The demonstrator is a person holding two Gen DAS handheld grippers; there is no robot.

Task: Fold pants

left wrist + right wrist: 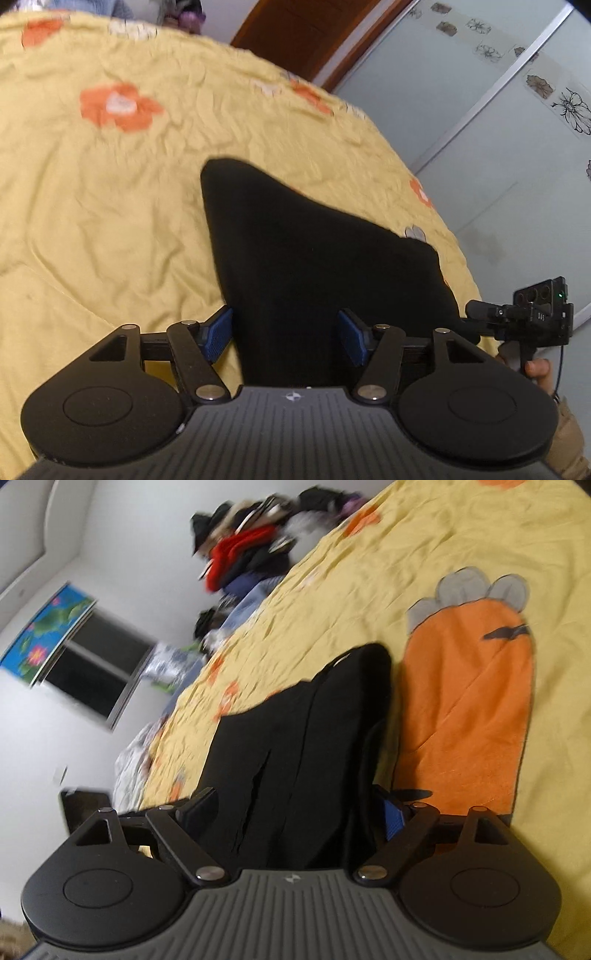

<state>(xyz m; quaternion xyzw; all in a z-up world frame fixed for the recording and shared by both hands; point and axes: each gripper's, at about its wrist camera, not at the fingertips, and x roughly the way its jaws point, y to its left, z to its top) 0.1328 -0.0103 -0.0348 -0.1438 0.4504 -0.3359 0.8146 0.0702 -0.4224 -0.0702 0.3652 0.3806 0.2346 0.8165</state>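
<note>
Left tool [286, 334] fingers apart, straddling black pants [295, 258] without pinching; right tool [295, 812] also spread wide around the cloth. Pants lie bunched on yellow bed sheet [110, 184], likely just set down for folding

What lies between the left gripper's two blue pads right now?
The black pants run between the left gripper's pads, not pinched; seen in the left wrist view.

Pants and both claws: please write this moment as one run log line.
pants: black, on yellow bedspread | left claw: open, pants between pads | right claw: open, over pants | fold: unfinished
</note>
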